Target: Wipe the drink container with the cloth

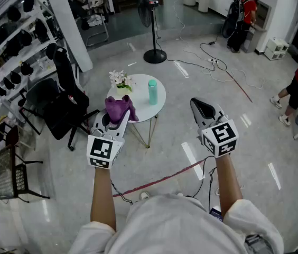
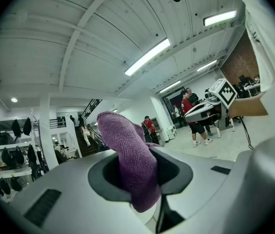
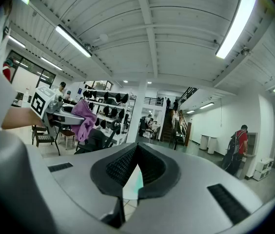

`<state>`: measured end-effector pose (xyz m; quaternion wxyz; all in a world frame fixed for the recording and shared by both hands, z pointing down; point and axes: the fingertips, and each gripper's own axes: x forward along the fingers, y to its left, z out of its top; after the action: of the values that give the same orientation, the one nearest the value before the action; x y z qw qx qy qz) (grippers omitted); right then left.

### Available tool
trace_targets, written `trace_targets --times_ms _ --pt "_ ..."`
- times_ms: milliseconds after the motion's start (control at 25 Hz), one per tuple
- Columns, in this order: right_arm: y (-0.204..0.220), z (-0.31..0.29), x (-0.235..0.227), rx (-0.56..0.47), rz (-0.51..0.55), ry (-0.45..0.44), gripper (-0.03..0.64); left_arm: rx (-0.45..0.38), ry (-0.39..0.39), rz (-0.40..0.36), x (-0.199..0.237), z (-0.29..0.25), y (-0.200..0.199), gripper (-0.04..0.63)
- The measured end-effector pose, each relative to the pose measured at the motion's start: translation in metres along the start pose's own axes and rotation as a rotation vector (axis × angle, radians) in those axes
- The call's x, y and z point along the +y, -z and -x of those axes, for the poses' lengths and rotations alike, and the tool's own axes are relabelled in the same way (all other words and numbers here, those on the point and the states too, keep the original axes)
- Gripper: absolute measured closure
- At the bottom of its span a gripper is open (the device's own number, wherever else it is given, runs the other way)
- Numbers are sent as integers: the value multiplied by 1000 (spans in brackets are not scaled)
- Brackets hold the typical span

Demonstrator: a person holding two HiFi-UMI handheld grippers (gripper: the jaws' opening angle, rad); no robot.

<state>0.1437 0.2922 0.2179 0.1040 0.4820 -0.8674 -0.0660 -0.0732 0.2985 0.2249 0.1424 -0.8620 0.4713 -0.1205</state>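
Our left gripper (image 1: 116, 124) is clamped on the purple cloth (image 1: 118, 108), at the near left edge of the round white bench (image 1: 161, 103). The teal drink container (image 1: 152, 92) stands upright there, right of the flowers (image 1: 120, 80). Our right gripper (image 1: 197, 105) is closed on nothing.

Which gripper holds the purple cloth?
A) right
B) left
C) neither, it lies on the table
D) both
B: the cloth is pinched between the fingers of the left gripper, while the right gripper is shut with nothing in it.
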Motion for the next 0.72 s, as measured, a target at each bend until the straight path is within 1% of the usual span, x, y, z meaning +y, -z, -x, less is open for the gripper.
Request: trace_targets --times_ms 160,280,400,600,720 --pt "10 12 -24 -29 -32 10 603 4 -10 5 -20 -12 -7 472" --pt "27 17 -38 -11 -26 -3 603 21 -13 17 -41 -21 -6 472" --pt "43 15 -47 6 -50 -26 604 43 -6 18 -56 -29 -1 472" --pt "57 3 -65 17 -88 -44 604 71 -8 38 -60 -54 11 472" --pt "65 -18 -76 32 -92 -39 604 74 1 39 -51 -75 24 472"
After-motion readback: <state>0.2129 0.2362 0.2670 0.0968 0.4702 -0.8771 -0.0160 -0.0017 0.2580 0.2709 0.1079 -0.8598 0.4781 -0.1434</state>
